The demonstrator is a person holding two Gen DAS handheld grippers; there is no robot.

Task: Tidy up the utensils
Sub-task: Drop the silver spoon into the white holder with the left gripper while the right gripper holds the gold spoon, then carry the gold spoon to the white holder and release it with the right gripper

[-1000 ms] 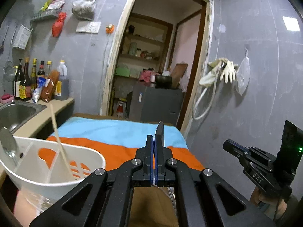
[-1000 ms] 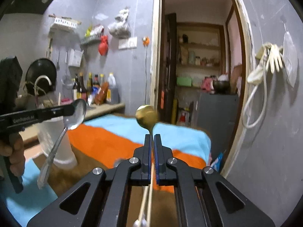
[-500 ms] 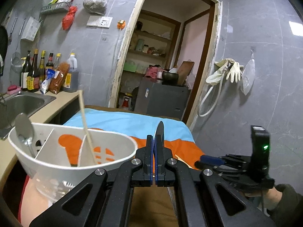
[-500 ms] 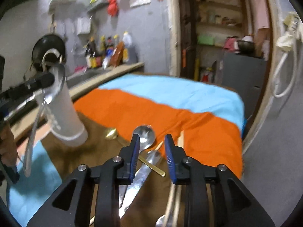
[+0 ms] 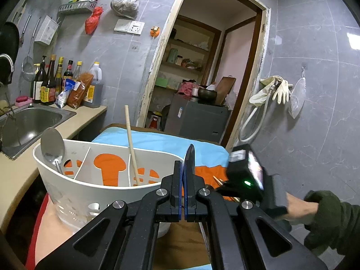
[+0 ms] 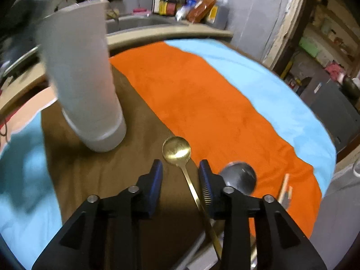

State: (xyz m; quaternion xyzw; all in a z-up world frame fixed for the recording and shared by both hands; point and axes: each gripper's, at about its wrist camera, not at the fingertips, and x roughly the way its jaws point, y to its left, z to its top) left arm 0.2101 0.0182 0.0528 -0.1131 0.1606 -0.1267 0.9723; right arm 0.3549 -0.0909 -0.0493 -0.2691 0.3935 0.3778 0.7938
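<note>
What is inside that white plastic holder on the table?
In the white holder, a silver spoon stands in the left compartment and a wooden chopstick further right. Its bottom is hidden by its front wall.

From my left claw the room looks evenly lit and sharp, with a pale glare patch on the tiled wall (image 5: 353,40) up to its right and fisheye bending at the edges. From my right claw the view is dimmer and smeared, the white holder (image 6: 81,74) to its left blurred most.
</note>
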